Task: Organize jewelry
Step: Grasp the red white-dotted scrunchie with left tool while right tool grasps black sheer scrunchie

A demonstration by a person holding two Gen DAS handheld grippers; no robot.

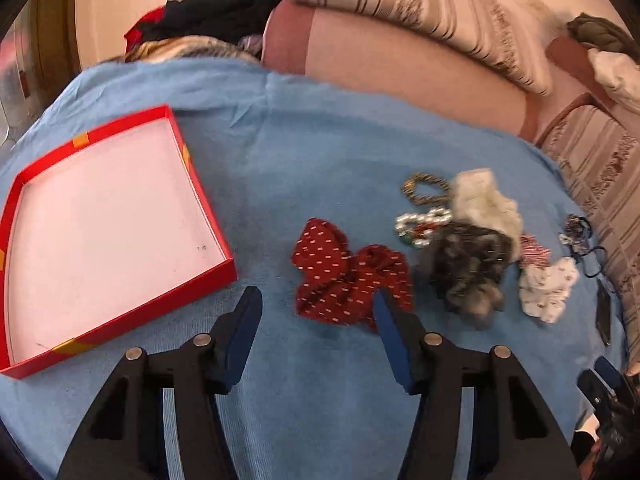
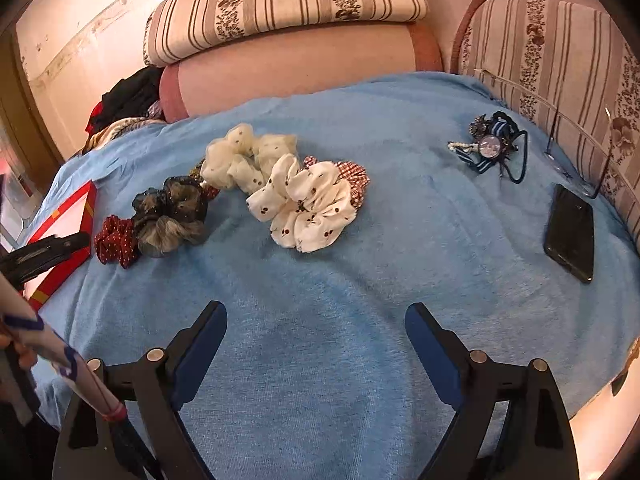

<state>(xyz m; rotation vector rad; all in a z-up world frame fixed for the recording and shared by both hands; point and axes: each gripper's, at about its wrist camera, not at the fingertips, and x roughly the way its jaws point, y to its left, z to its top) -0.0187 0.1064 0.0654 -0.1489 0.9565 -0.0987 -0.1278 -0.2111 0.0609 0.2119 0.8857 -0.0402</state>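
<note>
while both pairs of jaws stand wide apart and empty over the blue blanket (image 2: 320, 320), the jewelry pile waits unsorted.

the left gripper (image 1: 316, 312) hovers with its right finger (image 1: 390, 332) just over the edge of the red dotted scrunchie (image 1: 344, 276), a soft, light, crushable piece best pinched across a bunched fold. beyond it lie the dark gauzy scrunchie (image 1: 468, 268), a pearl bracelet (image 1: 420, 226) that looks stiffer and slippery, and a gold bracelet (image 1: 424, 189). the open red box (image 1: 200, 200) sits left of the jaws, nothing between. the right gripper (image 2: 316, 332) has bare blanket ahead; the cherry-print scrunchie (image 2: 312, 204) lies farther out, a phone (image 2: 570, 232) and blue hair tie (image 2: 492, 146) off right.
</note>
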